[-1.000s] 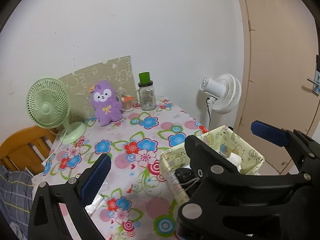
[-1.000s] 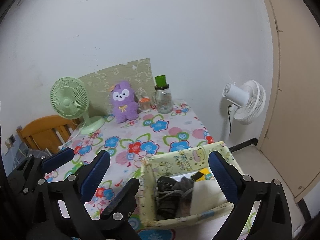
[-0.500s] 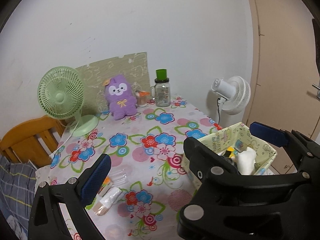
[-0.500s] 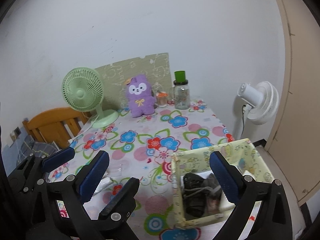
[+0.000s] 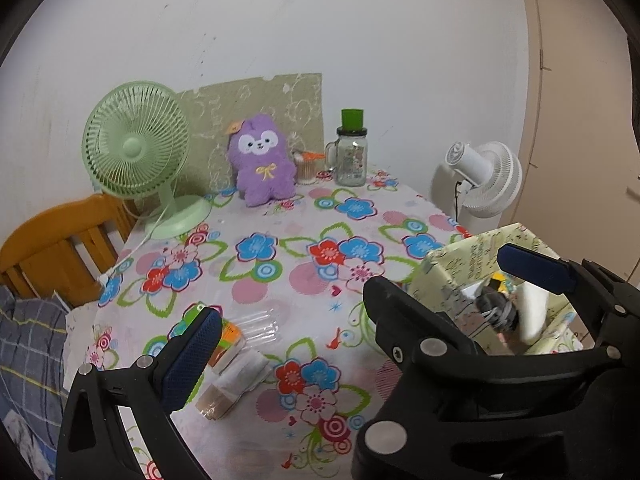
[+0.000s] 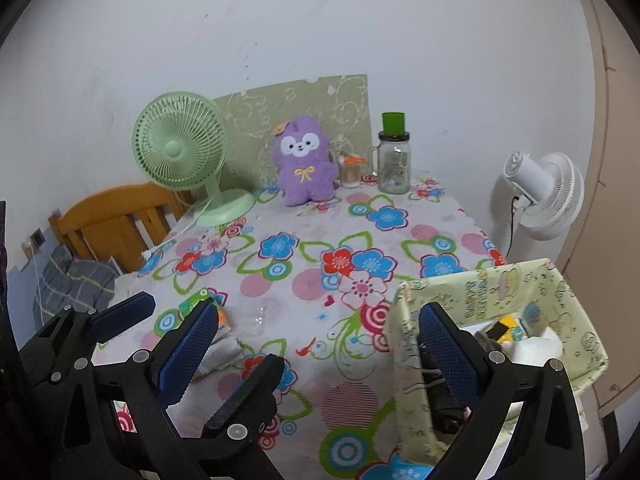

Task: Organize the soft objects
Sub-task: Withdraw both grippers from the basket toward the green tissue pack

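A white wall backs a desk (image 6: 304, 240) covered in a flower-print cloth. A fluffy purple plush toy (image 6: 306, 162) sits upright at the desk's far edge, against a green patterned board, with a pale green table fan (image 6: 180, 152) to its left and a green-lidded glass jar (image 6: 394, 160) to its right. Well in front of the toy, at the desk's near right corner, stands a yellow-green fabric storage box (image 6: 480, 292) holding soft items. Both the left gripper (image 5: 360, 300) and right gripper (image 6: 316, 344) hang above the desk with jaws spread, holding nothing.

Floral table (image 6: 320, 236): green fan (image 6: 180, 152), purple plush (image 6: 305, 160), jar (image 6: 394, 164), fabric bin (image 6: 492, 292), wrapped pkts(?) (image 5: 236, 376).
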`<state>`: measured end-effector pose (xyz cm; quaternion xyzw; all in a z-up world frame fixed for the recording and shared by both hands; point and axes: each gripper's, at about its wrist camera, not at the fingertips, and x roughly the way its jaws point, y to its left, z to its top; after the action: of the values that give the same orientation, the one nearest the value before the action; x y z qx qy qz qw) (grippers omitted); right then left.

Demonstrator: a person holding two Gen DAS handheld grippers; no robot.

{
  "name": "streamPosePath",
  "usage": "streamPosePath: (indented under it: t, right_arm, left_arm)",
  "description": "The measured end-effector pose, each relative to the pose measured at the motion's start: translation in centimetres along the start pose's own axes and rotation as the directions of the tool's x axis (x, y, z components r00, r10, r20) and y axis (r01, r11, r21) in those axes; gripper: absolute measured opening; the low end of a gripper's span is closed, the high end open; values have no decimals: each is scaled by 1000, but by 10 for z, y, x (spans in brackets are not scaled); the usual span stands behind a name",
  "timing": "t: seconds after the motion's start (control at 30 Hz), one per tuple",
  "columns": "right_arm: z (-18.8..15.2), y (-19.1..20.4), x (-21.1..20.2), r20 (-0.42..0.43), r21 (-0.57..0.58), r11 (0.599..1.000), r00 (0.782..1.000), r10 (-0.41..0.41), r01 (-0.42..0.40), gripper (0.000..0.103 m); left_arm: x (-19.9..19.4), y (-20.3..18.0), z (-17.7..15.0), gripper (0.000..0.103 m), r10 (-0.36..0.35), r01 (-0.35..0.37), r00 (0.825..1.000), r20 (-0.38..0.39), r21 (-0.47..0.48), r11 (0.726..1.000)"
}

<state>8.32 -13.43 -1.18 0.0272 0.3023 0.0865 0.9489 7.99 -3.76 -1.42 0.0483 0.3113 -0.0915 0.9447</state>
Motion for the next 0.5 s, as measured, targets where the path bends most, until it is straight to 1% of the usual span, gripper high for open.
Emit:
streamPosePath:
  t: [0.23, 0.5]
  right_arm:
    - [-6, 18, 19, -8, -22, 1000, 1000, 22, -22, 102]
    - [-16, 37, 41, -37, -24, 999, 999, 27, -28, 102]
  left_arm:
    - [9, 20, -11, 103, 23, -24, 1000, -9, -9, 1000]
    - [23, 41, -23, 103, 34, -35, 998, -48, -13, 999]
